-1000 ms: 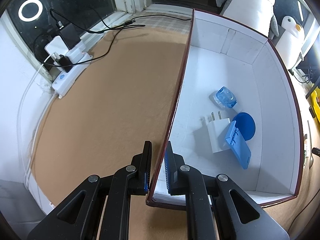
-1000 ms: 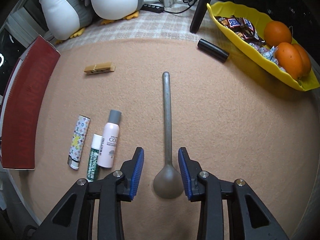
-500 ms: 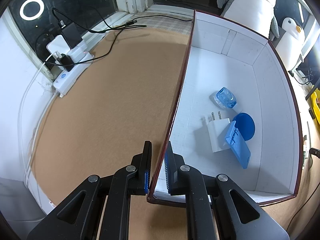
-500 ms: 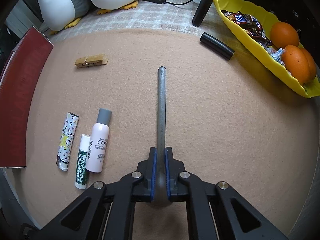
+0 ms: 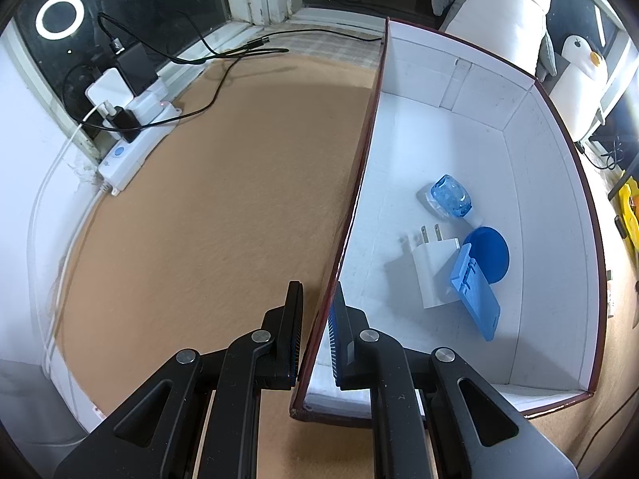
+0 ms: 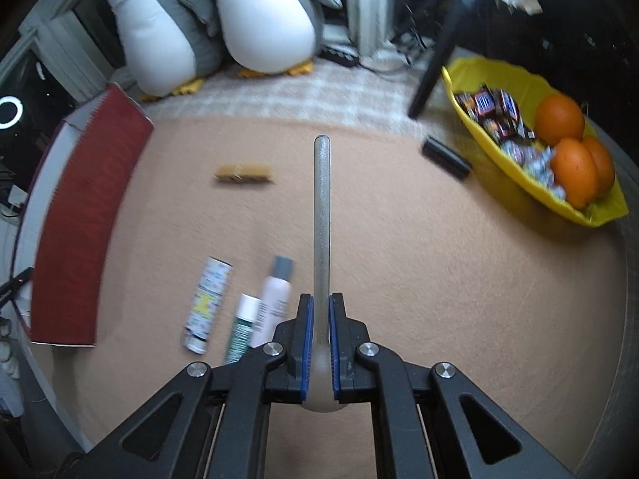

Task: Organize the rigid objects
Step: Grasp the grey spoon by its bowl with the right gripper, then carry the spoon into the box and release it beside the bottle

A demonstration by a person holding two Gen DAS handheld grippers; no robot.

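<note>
- Tan felt tabletop (image 5: 207, 207), wide and bare on the left side up to the box wall; in the right view, open felt (image 6: 439, 279) between spoon and yellow tray.
- Box (image 5: 459, 127), white inside, dark red outside, near left wall running straight up the left view; far right rim close to the table edge.
- Same box in the right view as a red outer wall (image 6: 84, 223) at far left, blurred.
- Two plush penguins (image 6: 263, 20) along the window edge behind a checked cloth strip.
- Yellow tray (image 6: 527, 183) at right, holding oranges and wrapped sweets, cut off by the lens rim.
- Power strip (image 5: 131, 147) with chargers and cables at the far left edge by the wall.
- Left gripper (image 5: 315, 319) clamped on the box's near wall, one pad outside, one inside.
- Right gripper (image 6: 319, 339) closed tight on the spoon (image 6: 322, 215) near its bowl, handle pointing straight away; bowl mostly hidden between the pads.
- Inside the box: white charger (image 5: 433, 271), blue disc (image 5: 491, 251), blue flat piece (image 5: 475, 299) leaning over both, clear blue item (image 5: 449, 197), hard to identify.
- On the felt left of the spoon: pink bottle (image 6: 275, 299), green tube (image 6: 241, 327), patterned tube (image 6: 207, 303), wooden peg (image 6: 243, 171), all smeared by blur.
- Black cylinder (image 6: 446, 156) just beside the tray.
</note>
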